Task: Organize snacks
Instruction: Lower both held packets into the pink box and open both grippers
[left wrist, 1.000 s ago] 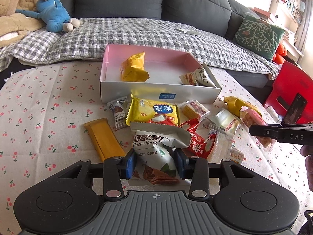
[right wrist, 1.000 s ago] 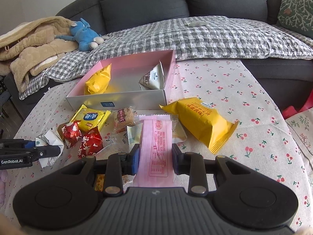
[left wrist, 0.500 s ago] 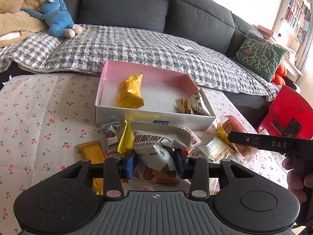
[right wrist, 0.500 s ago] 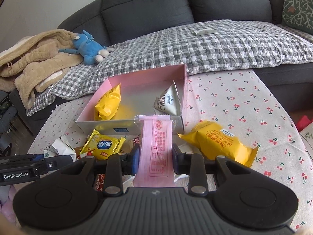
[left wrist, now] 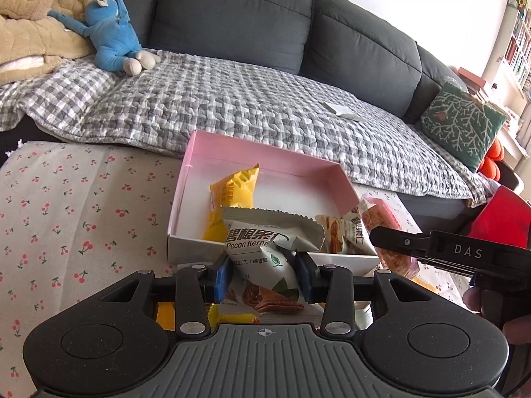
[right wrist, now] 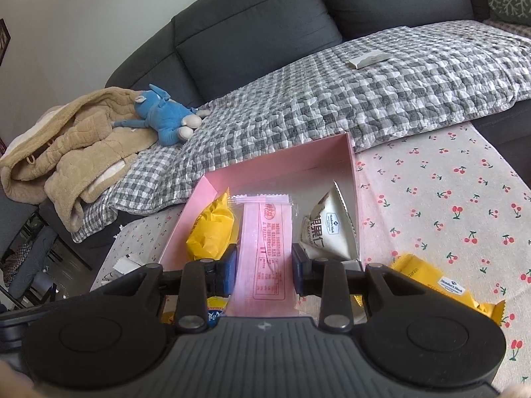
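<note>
My left gripper [left wrist: 264, 278] is shut on a white pecan kernel packet [left wrist: 265, 248] and holds it over the near wall of the pink box [left wrist: 265, 162]. My right gripper [right wrist: 264, 273] is shut on a pink snack packet [right wrist: 265, 248] and holds it over the same box [right wrist: 282, 169]. It also shows from the side in the left wrist view [left wrist: 431, 248]. Inside the box lie a yellow packet [left wrist: 234, 192] [right wrist: 212, 229] and a white pecan packet [right wrist: 327, 229] [left wrist: 345, 232].
A yellow Member's Mark packet [right wrist: 441, 285] lies on the cherry-print tablecloth [right wrist: 448, 199] to the right of the box. More snacks lie under both grippers. Behind the table stands a grey sofa with a checked blanket [left wrist: 249, 99], a blue plush toy [left wrist: 109, 46] and a green cushion [left wrist: 461, 122].
Both grippers have risen and moved forward with their packets, from above the loose snacks on the table to over the pink box.
</note>
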The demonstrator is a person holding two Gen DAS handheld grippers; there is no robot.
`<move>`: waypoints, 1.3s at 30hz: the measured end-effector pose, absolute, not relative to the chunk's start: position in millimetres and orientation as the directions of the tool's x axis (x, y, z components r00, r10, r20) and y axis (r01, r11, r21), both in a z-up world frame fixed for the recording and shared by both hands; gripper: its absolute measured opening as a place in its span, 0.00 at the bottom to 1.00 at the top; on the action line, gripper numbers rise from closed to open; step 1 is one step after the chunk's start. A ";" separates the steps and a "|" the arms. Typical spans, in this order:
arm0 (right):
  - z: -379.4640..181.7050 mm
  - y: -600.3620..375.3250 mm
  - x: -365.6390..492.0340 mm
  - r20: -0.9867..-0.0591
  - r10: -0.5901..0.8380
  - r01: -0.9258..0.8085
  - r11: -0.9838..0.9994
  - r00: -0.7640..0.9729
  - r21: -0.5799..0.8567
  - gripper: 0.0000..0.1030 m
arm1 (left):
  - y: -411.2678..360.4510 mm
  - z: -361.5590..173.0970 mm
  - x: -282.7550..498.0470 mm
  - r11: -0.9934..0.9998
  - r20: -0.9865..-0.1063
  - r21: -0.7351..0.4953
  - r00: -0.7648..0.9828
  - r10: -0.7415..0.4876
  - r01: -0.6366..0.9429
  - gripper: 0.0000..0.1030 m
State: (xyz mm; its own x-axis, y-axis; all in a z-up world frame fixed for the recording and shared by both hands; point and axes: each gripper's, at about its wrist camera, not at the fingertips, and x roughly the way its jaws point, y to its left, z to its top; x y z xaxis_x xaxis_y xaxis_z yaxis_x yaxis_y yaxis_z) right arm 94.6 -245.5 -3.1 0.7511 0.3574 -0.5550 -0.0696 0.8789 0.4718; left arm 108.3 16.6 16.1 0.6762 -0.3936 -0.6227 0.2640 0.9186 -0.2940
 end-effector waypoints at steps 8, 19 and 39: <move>-10.2 -251.9 116.2 -0.547 0.359 -0.039 0.859 0.757 0.510 0.29 | -13.1 7.3 142.5 0.917 -0.616 -0.283 0.680 -0.398 0.280 0.37; -11.3 -271.0 139.0 -0.521 0.328 0.010 0.839 0.788 0.544 0.29 | -52.8 -13.4 185.1 0.925 -0.631 -0.216 0.679 -0.376 0.312 0.37; -22.8 -260.8 155.8 -0.550 0.336 -0.018 0.864 0.765 0.503 0.30 | -47.3 -50.8 190.8 0.933 -0.706 -0.236 0.612 -0.356 0.271 0.41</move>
State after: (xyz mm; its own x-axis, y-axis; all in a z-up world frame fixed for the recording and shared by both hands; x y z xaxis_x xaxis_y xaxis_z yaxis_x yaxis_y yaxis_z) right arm 155.8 -260.8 -22.8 0.7645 0.3359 -0.5501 -0.0180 0.8642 0.5028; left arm 190.8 -47.3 -50.8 0.6115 -0.3565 -0.7064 0.2714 0.9331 -0.2360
